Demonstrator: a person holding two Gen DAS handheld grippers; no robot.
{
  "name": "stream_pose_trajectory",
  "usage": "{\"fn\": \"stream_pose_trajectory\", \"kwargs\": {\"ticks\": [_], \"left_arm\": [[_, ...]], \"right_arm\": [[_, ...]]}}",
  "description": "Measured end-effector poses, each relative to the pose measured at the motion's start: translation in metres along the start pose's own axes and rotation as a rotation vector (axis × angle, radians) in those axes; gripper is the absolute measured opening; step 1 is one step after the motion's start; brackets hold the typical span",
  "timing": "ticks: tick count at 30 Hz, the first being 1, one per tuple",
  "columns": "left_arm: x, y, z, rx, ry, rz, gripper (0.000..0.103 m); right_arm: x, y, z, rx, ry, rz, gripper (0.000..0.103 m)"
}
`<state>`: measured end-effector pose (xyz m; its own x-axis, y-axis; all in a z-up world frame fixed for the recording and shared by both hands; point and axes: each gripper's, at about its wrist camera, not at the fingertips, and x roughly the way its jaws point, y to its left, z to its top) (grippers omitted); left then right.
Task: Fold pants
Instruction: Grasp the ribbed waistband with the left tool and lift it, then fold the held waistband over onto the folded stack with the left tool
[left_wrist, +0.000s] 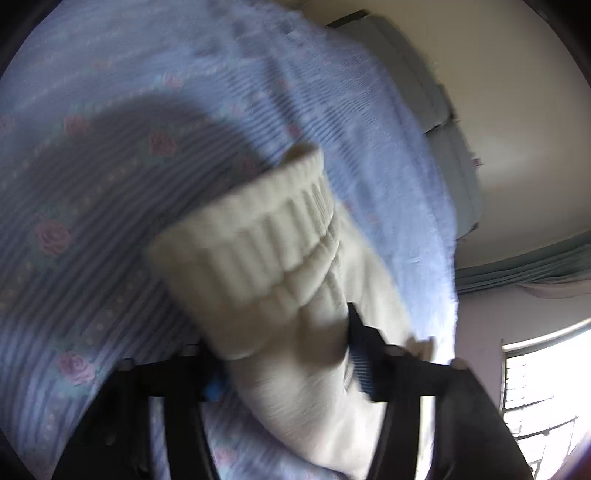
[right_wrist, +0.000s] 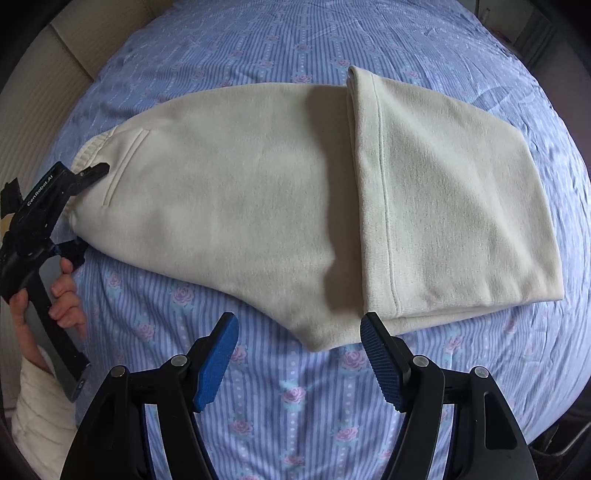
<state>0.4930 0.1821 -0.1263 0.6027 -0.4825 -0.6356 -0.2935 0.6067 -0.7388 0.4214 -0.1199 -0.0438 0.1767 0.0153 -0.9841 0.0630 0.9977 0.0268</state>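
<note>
Cream pants (right_wrist: 236, 192) lie across the bed, the leg ends folded back over the right part (right_wrist: 454, 199). The ribbed waistband (right_wrist: 86, 153) is at the far left. My left gripper (right_wrist: 83, 206) is shut on the waistband there. In the blurred left wrist view the ribbed waistband (left_wrist: 266, 236) bunches up between the fingers of my left gripper (left_wrist: 291, 365). My right gripper (right_wrist: 299, 328) is open and empty, hovering over the bedsheet just in front of the crotch point (right_wrist: 317, 341) of the pants.
The bed has a blue striped sheet with pink roses (right_wrist: 295, 398). A person's hand (right_wrist: 62, 295) holds the left gripper's handle. A cream headboard or wall (right_wrist: 74, 40) is at the upper left. A window (left_wrist: 546, 391) shows in the left wrist view.
</note>
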Motion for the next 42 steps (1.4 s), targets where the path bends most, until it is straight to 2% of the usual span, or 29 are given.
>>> {"fn": "stream_pose_trajectory", "kwargs": {"ticks": [1, 2, 4, 6, 8, 10, 12, 14, 16, 19, 21, 26, 29, 32, 37, 42], "left_arm": [[-0.010, -0.005, 0.001, 0.007, -0.008, -0.053, 0.035], [-0.016, -0.009, 0.001, 0.015, -0.019, -0.088, 0.035], [-0.016, -0.016, 0.001, 0.047, -0.022, -0.106, 0.041], [-0.001, -0.014, 0.000, 0.070, -0.001, -0.031, 0.047], [0.019, -0.008, 0.000, 0.051, 0.039, 0.060, 0.048], [0.037, -0.006, -0.006, 0.093, 0.086, 0.118, 0.048], [0.046, -0.007, -0.006, 0.099, 0.107, 0.171, 0.042], [0.042, -0.017, -0.001, 0.096, 0.118, 0.180, 0.033], [0.025, -0.039, 0.006, 0.133, 0.090, 0.184, 0.028], [-0.002, -0.081, 0.012, 0.218, 0.055, 0.164, 0.027], [-0.015, -0.116, 0.005, 0.320, 0.030, 0.191, 0.027], [-0.032, -0.206, -0.031, 0.579, -0.038, 0.272, 0.027], [-0.029, -0.247, -0.054, 0.664, -0.046, 0.294, 0.027], [-0.016, -0.286, -0.078, 0.750, -0.042, 0.352, 0.027], [0.001, -0.344, -0.108, 0.823, -0.020, 0.418, 0.026], [0.019, -0.374, -0.145, 0.833, 0.057, 0.457, 0.026]], "right_arm": [[-0.004, 0.000, 0.000, -0.001, -0.009, 0.006, 0.070], [-0.007, 0.001, 0.000, 0.000, -0.019, 0.016, 0.070], [-0.013, -0.002, 0.000, 0.012, -0.029, 0.035, 0.070], [-0.017, -0.005, -0.001, 0.028, -0.032, 0.048, 0.070], [-0.021, -0.010, -0.002, 0.047, -0.034, 0.039, 0.070], [-0.022, -0.013, -0.004, 0.070, -0.026, 0.016, 0.070], [-0.023, -0.015, -0.003, 0.088, -0.025, 0.022, 0.070], [-0.024, -0.016, -0.001, 0.098, -0.025, 0.016, 0.070], [-0.029, -0.016, 0.000, 0.091, -0.034, 0.001, 0.070], [-0.040, -0.023, 0.001, 0.100, -0.055, 0.040, 0.070], [-0.051, -0.032, -0.002, 0.113, -0.067, 0.048, 0.070], [-0.080, -0.075, -0.019, 0.172, -0.106, 0.051, 0.070], [-0.097, -0.112, -0.029, 0.232, -0.119, 0.054, 0.070], [-0.110, -0.147, -0.038, 0.284, -0.136, 0.069, 0.070], [-0.131, -0.201, -0.047, 0.344, -0.166, 0.101, 0.070], [-0.153, -0.249, -0.045, 0.364, -0.198, 0.144, 0.070]]}}
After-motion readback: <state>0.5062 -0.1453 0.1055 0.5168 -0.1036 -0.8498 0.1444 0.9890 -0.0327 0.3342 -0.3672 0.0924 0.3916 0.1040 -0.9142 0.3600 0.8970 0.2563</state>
